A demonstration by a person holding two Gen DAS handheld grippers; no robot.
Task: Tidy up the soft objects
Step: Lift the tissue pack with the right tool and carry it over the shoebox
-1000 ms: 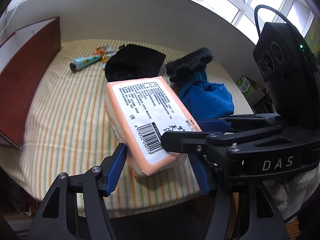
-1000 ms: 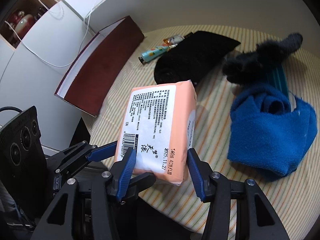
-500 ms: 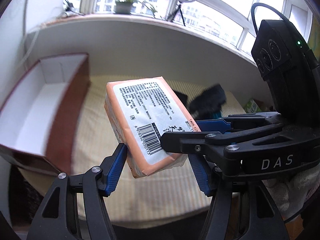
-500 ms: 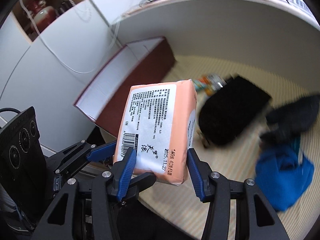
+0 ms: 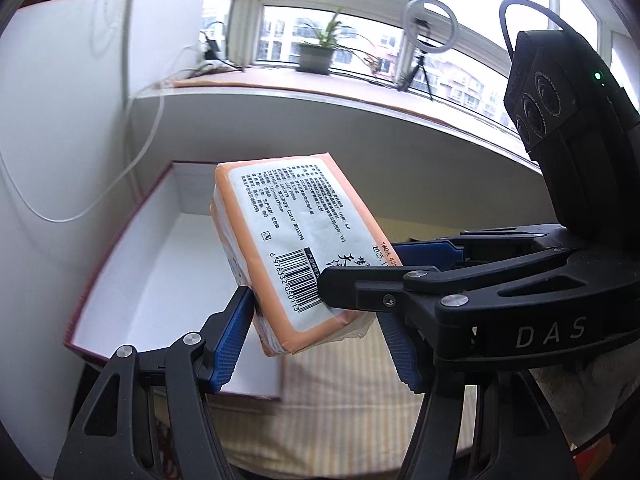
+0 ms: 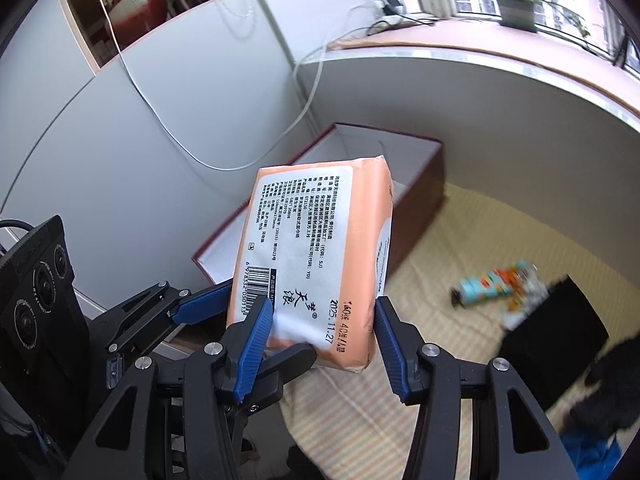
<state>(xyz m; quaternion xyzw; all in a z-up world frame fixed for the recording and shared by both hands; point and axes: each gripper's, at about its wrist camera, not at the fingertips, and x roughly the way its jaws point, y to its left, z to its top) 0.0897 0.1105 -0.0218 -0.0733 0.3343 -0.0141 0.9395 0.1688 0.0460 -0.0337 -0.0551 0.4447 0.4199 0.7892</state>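
Observation:
An orange tissue pack point(image 5: 288, 248) with a white printed label hangs in the air, tilted. My left gripper point(image 5: 316, 332) is shut on its lower end, blue pads on both sides. My right gripper point(image 6: 322, 344) is shut on the same tissue pack point(image 6: 312, 248), and its fingers point(image 5: 360, 288) cross over the label in the left wrist view. The pack is above the near end of an open dark-red box point(image 5: 140, 272) with a white inside. The left gripper's blue finger point(image 6: 200, 304) shows at the lower left of the right wrist view.
The red box point(image 6: 420, 184) stands on a striped cloth point(image 6: 440, 248) beside a white cabinet. To the right lie a blurred tube point(image 6: 480, 284), a black cloth item point(image 6: 556, 336), a black fluffy thing point(image 6: 616, 380) and a blue towel point(image 6: 592, 452). A curved white wall runs behind.
Both grippers have lifted the tissue pack and carried it left, from above the striped cloth to over the open red box. The other soft things slid right, out of the left wrist view.

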